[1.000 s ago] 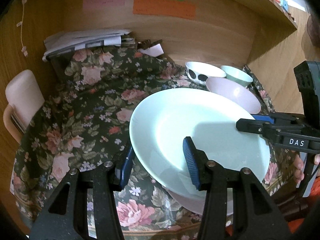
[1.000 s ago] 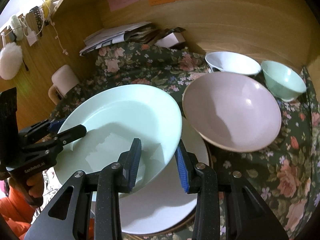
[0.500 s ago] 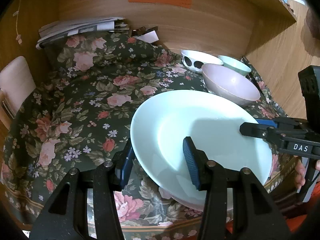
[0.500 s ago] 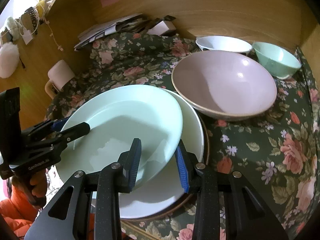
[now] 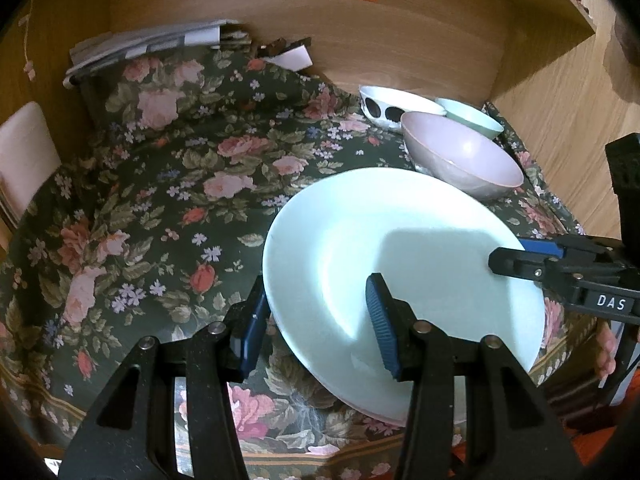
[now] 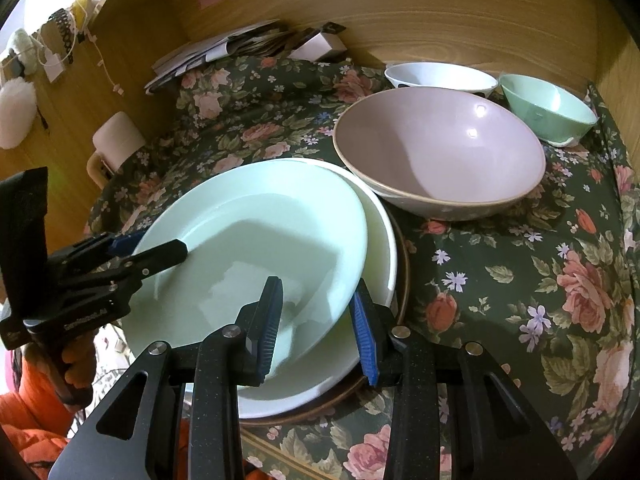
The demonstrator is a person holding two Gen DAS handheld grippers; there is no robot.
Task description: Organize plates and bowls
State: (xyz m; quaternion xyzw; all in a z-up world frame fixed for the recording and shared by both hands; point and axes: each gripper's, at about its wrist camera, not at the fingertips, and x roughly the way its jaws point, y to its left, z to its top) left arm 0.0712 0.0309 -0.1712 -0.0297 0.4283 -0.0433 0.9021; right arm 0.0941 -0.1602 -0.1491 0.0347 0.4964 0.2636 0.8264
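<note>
Stacking step in hand: pale green plate (image 6: 248, 240) held by both grippers over a white plate (image 6: 380, 248), which sits on a brown-rimmed plate (image 6: 402, 280), at 6 o'clock on the floral cloth (image 5: 160, 200).

Left gripper (image 5: 316, 328) clamps the plate's rim, one pad above, one below. Right gripper (image 6: 316, 320) likewise clenched on the opposite rim.

Plate tilted; in right wrist view its right edge rides nearest the white plate, left edge higher. Contact w/ the stack: can't tell. No long axis – plate is round; face up, tilt running 9 to 3 o'clock.

Next, by judgement: level the plate, centre it over the stack, lower, then release both grips.

Pink bowl (image 6: 440, 152) sits just beside the stack at 1 o'clock; white spotted bowl (image 5: 396, 106) & small green bowl (image 6: 548, 108) behind it, at 12–2. Bowls not yet nested.
</note>
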